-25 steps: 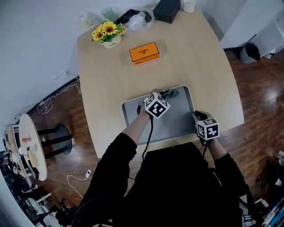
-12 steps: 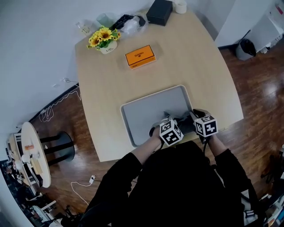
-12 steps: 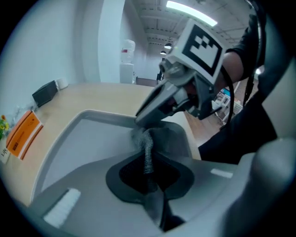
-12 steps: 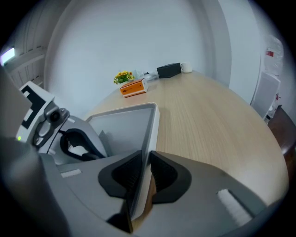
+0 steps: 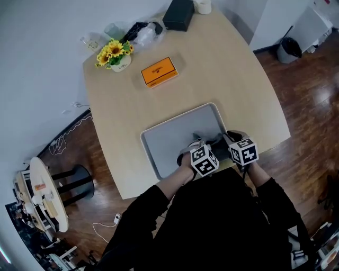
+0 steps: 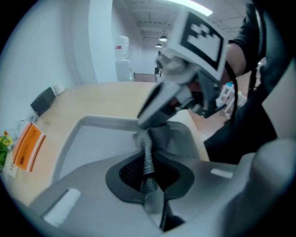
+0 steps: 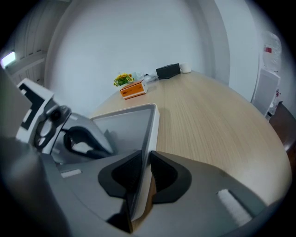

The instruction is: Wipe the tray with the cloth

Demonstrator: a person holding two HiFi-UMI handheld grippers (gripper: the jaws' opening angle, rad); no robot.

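Note:
A grey tray (image 5: 168, 138) lies at the near edge of the wooden table. My left gripper (image 5: 197, 148) hangs over the tray's near right corner, shut on a dark grey cloth (image 5: 211, 141). In the left gripper view the cloth (image 6: 148, 155) runs as a twisted strip between the jaws of the left gripper (image 6: 149, 175) and down onto the tray (image 6: 95, 143). My right gripper (image 5: 232, 141) is at the tray's right side. In the right gripper view the right gripper (image 7: 143, 173) is shut on the tray's raised rim (image 7: 154, 125), one pad on either side.
An orange box (image 5: 159, 71) lies on the table beyond the tray. At the far edge are a sunflower pot (image 5: 114, 55), a plastic bag (image 5: 142, 32), a black box (image 5: 178, 14) and a white cup (image 5: 202, 5). The table's near edge (image 5: 241, 165) runs just under both grippers.
My left gripper has dragged the cloth from the tray's far middle to its near right corner, then stayed there. The right gripper has kept its place on the rim.

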